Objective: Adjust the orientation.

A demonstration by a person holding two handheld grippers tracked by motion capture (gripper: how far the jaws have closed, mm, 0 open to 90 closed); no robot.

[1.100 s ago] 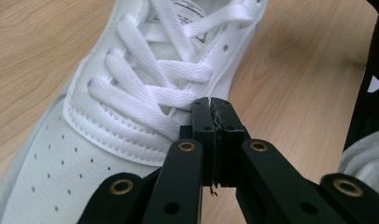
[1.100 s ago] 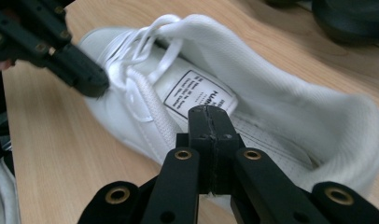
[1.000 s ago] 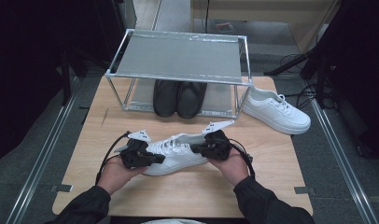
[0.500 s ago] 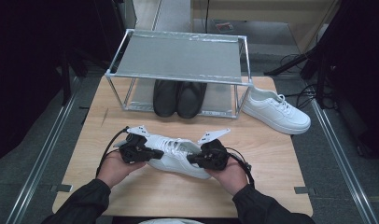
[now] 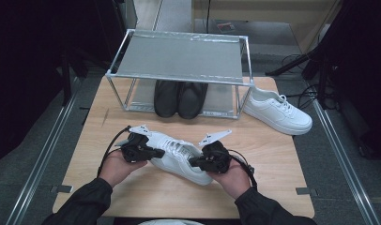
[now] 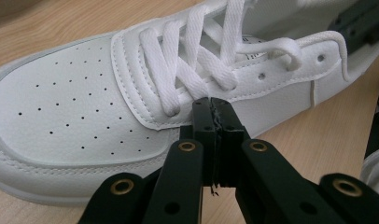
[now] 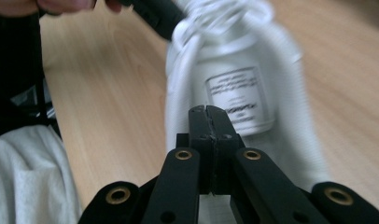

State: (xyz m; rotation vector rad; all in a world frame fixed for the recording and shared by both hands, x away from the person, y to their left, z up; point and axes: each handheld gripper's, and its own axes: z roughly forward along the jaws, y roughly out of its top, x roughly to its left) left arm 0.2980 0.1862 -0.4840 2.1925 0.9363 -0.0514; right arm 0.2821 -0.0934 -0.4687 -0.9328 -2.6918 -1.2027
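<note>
The white sneaker (image 7: 234,93) carries a printed label (image 7: 236,100) on its tongue, too blurred to read.

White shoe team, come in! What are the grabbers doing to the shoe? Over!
Left gripper shut, at the laces. Right gripper shut, at the heel end. White sneaker between them on the table. Nothing between it and the rack.
</note>
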